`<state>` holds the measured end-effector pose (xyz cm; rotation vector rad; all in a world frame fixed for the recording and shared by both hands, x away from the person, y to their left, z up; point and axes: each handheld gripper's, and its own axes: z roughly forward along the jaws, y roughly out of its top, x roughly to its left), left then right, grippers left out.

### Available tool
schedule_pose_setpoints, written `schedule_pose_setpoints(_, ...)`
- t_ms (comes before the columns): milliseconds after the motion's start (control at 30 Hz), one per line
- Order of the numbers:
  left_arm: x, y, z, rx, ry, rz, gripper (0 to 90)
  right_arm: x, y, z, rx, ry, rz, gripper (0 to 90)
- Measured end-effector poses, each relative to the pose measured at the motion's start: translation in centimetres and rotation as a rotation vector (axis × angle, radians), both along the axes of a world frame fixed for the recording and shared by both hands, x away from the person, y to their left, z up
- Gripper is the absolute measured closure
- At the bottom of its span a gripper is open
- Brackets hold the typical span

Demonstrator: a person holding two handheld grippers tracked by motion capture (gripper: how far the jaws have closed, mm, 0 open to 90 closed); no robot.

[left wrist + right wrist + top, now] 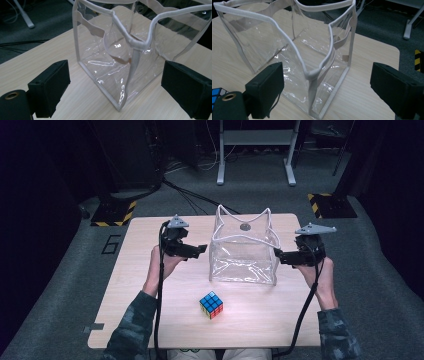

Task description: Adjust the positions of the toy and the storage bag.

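With jaws spread, the left tool faced the clear bag standing mid-desk, which looked light, floppy and slick, best pinched at its white-trimmed rim, while the right tool gaped opposite.

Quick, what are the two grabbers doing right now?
Left gripper: open, holding nothing, beside the clear bag.
Right gripper: open, holding nothing.

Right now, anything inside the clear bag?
Nothing visible inside the clear plastic bag: the wooden table shows through its walls in both gripper views. The Rubik's cube sits outside, in front of it. Glare and creases blur small patches of the base.
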<state>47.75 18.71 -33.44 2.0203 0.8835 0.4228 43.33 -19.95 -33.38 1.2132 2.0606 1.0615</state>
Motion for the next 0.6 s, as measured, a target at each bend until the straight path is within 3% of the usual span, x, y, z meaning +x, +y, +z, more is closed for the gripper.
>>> schedule_pose_setpoints(300, 2.4, -1.9, 2.1, 0.019, 0.001, -0.016, 9.1, 1.5, 1.0, 1.8, -0.014, -0.007, 0.005, 12.4)
schedule_pose_setpoints(600, 5.3, -3.8, 2.2, 0.058, 0.048, -0.009, 15.6, 4.3, 2.2, 2.3, -0.035, 0.029, 0.005, 13.7)
